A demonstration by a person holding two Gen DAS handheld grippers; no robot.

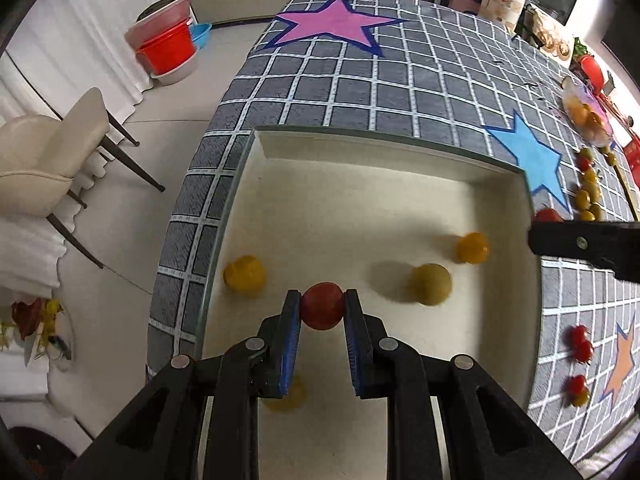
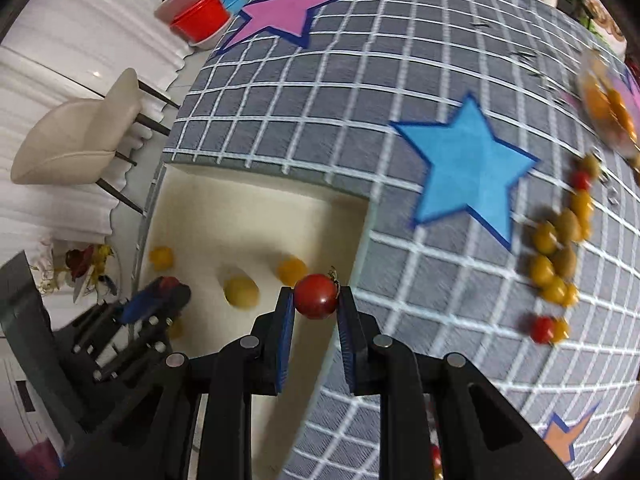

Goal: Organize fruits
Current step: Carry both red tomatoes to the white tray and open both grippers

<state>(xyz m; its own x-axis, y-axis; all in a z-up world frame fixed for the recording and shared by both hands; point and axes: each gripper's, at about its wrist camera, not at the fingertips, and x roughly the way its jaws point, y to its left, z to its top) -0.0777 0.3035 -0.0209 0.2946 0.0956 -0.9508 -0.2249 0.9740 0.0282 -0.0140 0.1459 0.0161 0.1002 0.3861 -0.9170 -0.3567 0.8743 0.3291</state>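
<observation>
Left gripper (image 1: 322, 307): closed on a red tomato (image 1: 322, 312), blue pads pressing both sides. It points steeply down over the tray (image 1: 360, 140), a shallow cream box.

Beyond this gripper, on the tray floor: one yellow tomato (image 1: 244, 275) to its left near the tray wall, an olive-yellow one (image 1: 432, 284) to its right, an orange one (image 1: 473, 248) further right. Another yellow fruit (image 1: 285, 398) lies partly hidden under the left finger.

Right gripper (image 2: 316, 298): closed on a second red tomato (image 2: 316, 296), stem cap visible at its upper right. It hangs over the tray's right edge, tray floor to its left, cloth (image 2: 360, 100) to its right. In the left wrist view one black finger (image 1: 584, 246) of it enters from the right over the tray edge.

Further right of the right gripper, on the table: a loose cluster (image 2: 560, 252) of yellow and olive tomatoes, with a red one (image 2: 542, 329) at its near end and another (image 2: 581, 179) at its far end. Farther still, a plate (image 2: 608, 104) of orange fruit, blurred.

Cloth: grey, white grid, with a blue star (image 2: 468, 168) ahead-right of the gripper, a pink star (image 2: 280, 16) far ahead, an orange star (image 2: 564, 438) near-right.

Off the table, left: beige chair (image 2: 76, 136), stacked red and pink basins (image 2: 196, 12).

Writing: packages at the far table edge carry print, too small to read.
</observation>
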